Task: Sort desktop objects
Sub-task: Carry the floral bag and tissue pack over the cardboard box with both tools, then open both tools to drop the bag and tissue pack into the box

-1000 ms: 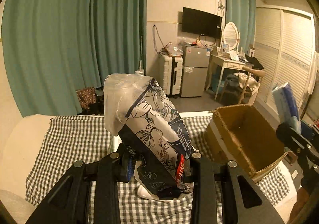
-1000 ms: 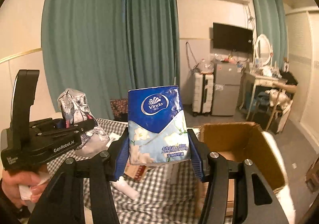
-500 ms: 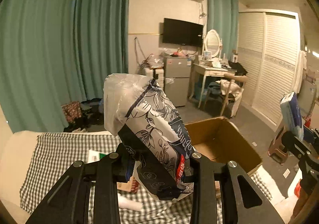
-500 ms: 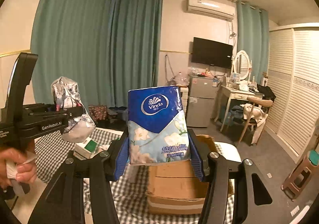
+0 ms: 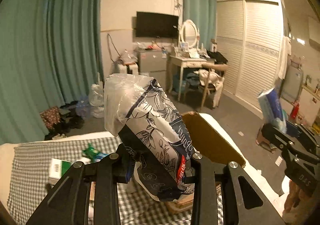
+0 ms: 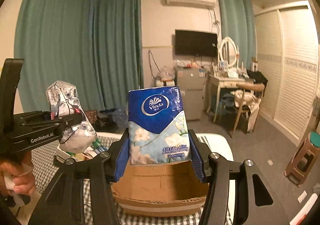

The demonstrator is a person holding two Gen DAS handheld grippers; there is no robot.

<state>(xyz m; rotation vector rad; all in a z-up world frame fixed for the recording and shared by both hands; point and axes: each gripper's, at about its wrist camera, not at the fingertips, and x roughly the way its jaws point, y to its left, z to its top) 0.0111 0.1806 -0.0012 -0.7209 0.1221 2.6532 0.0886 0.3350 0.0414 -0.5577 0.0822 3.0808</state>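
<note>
My left gripper [image 5: 160,167] is shut on a crumpled white and navy floral tissue pack [image 5: 148,125], held up above the checked cloth [image 5: 30,165]. From the right wrist view the same pack [image 6: 68,117] hangs at the left in the left gripper [image 6: 66,119]. My right gripper [image 6: 158,157] is shut on a blue Vinda tissue pack [image 6: 158,125], raised over the open cardboard box [image 6: 160,183]. In the left wrist view the blue pack [image 5: 272,107] shows at the far right, and the box [image 5: 210,141] lies just behind the floral pack.
A green and white carton [image 5: 59,169] and small green wrappers [image 5: 92,152] lie on the checked cloth. Beyond the bed are teal curtains [image 6: 80,49], a small fridge [image 6: 190,93], a dressing table with chair [image 6: 240,93] and a stool [image 6: 304,155].
Both grippers have swung to the right with their packs still held. The box has shifted leftward in both views, now under the blue pack and behind the floral one.
</note>
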